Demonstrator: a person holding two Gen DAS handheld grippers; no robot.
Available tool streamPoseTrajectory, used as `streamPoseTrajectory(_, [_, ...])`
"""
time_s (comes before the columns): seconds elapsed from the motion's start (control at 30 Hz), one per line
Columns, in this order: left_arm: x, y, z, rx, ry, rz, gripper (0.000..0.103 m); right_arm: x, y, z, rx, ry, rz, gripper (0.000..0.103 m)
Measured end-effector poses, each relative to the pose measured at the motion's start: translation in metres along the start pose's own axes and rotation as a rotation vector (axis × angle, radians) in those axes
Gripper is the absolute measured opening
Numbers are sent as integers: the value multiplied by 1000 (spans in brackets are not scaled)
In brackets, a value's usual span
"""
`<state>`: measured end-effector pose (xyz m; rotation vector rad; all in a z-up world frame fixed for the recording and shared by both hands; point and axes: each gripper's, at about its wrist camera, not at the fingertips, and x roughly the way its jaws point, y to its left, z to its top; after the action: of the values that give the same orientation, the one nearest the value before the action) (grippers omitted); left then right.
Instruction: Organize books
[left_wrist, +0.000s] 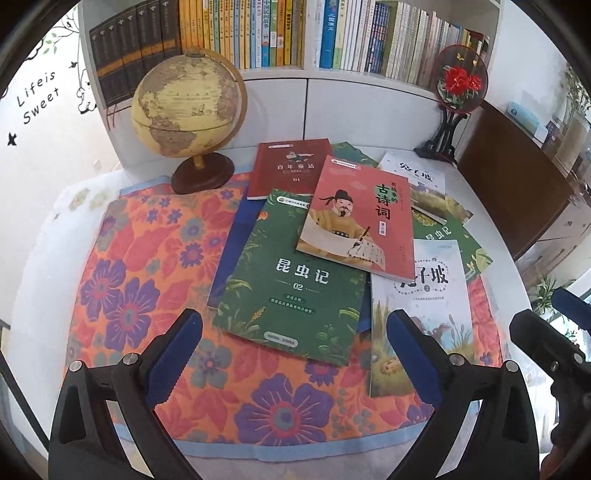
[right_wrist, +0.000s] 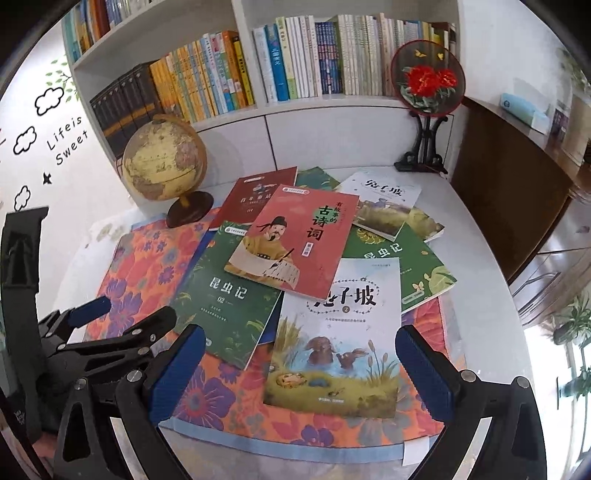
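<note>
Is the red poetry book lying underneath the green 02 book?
No, the red poetry book lies on top, overlapping the upper right corner of the green 02 book.

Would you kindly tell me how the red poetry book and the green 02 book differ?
The red poetry book shows a robed man writing; the green 02 book shows foliage. The red one lies on top, overlapping the green one's corner. Both lie flat, face up, closed.

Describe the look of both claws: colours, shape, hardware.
Both match: the left claw and right claw have matte black angular frames with triangular cut-outs, silver round bolts at the joints, and long fingers faced with ribbed dark blue pads. No cables or sleeves show.
</note>
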<state>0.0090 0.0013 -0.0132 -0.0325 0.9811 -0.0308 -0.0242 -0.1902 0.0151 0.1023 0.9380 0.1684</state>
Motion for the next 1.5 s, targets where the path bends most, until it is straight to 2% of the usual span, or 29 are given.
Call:
streamPoseTrajectory(0.9, [-1, 3, -3, -3, -11, 6, 100, 1, 6, -3, -17, -8, 44, 103])
streamPoseTrajectory(1.17, [-2, 5, -3, -15, -10, 1, 100, 1, 4, -5, -3, -7, 69, 103])
streamPoseTrajectory(1.5, [3, 6, -5, -12, 5, 33, 100, 5, -3, -5, 42, 12, 82, 103])
